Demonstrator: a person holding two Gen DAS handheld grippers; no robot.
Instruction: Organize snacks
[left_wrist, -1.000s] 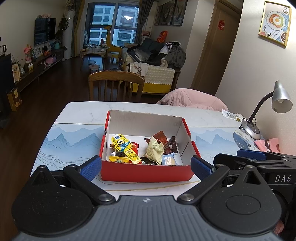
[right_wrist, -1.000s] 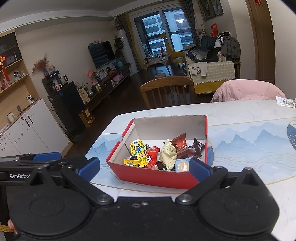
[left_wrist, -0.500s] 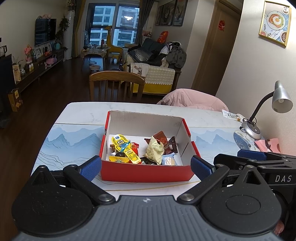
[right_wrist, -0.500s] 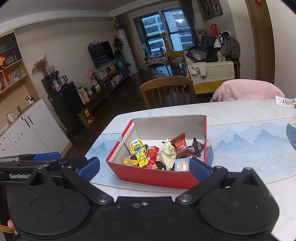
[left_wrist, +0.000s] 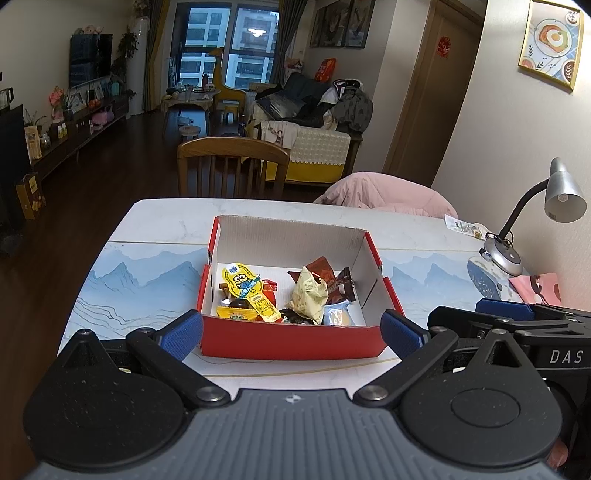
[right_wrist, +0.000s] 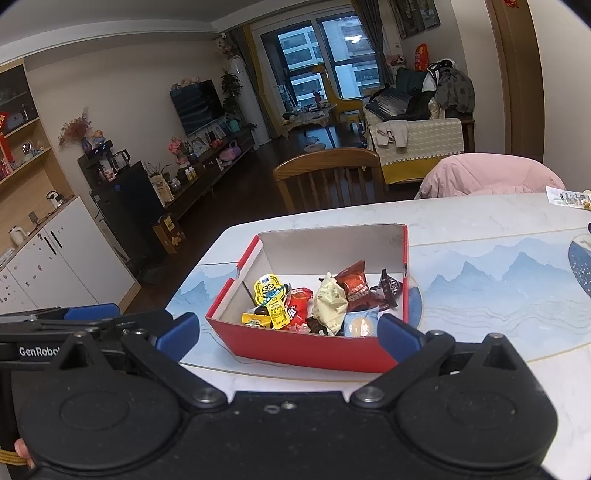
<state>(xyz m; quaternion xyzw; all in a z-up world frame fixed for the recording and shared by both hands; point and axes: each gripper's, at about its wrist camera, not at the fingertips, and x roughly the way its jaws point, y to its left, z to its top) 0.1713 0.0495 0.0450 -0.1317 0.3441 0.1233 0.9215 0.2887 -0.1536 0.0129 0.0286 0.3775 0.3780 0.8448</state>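
A red cardboard box (left_wrist: 291, 343) (right_wrist: 314, 350) stands on the table and holds several wrapped snacks. Among them are a yellow cartoon packet (left_wrist: 249, 291) (right_wrist: 272, 300), a cream wrapper (left_wrist: 308, 299) (right_wrist: 330, 302) and a brown packet (left_wrist: 321, 269) (right_wrist: 355, 284). My left gripper (left_wrist: 291, 334) is open and empty, just in front of the box's near wall. My right gripper (right_wrist: 288, 338) is open and empty, in front of the box. Each gripper shows at the other view's edge.
A grey desk lamp (left_wrist: 546, 206) and a pink item (left_wrist: 535, 291) stand at the table's right. A wooden chair (left_wrist: 232, 170) and a pink jacket (left_wrist: 384, 194) sit behind the marble table (left_wrist: 147, 280). A paper slip (right_wrist: 565, 197) lies far right.
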